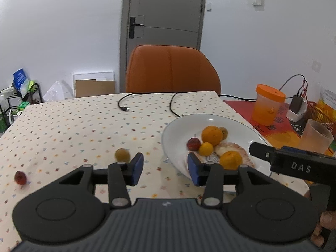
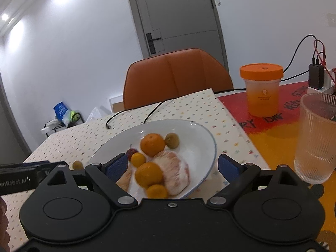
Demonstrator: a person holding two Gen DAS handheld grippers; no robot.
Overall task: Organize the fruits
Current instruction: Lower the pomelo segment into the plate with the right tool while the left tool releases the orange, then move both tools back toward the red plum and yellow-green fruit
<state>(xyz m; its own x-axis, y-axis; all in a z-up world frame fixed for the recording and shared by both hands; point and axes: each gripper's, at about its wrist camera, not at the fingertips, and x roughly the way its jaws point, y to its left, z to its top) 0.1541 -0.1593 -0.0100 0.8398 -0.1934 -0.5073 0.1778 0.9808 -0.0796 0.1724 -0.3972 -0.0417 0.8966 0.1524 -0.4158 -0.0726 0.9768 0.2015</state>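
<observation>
Left gripper (image 1: 165,169): jaws spread wide, nothing between the blue pads. It is held low over the dotted tablecloth (image 1: 84,126), with its right pad overlapping the near-left rim of the white plate (image 1: 174,130) in this view. A yellow-green fruit (image 1: 122,155) lies on the cloth just beyond and left of the left pad, outside the jaws; it appears blurred. A small red fruit (image 1: 20,177) lies on the cloth well apart, to the far left. Right gripper (image 2: 173,168): jaws likewise released, empty, positioned above the near side of the plate and pointing across it. On the plate lie two oranges, among them the larger orange (image 2: 152,144), smaller orange fruits, a green fruit (image 2: 172,140), a red fruit and peeled pomelo segments (image 2: 176,172). A hand (image 1: 323,226) grips the right gripper's handle at the lower right edge of the left wrist view.
</observation>
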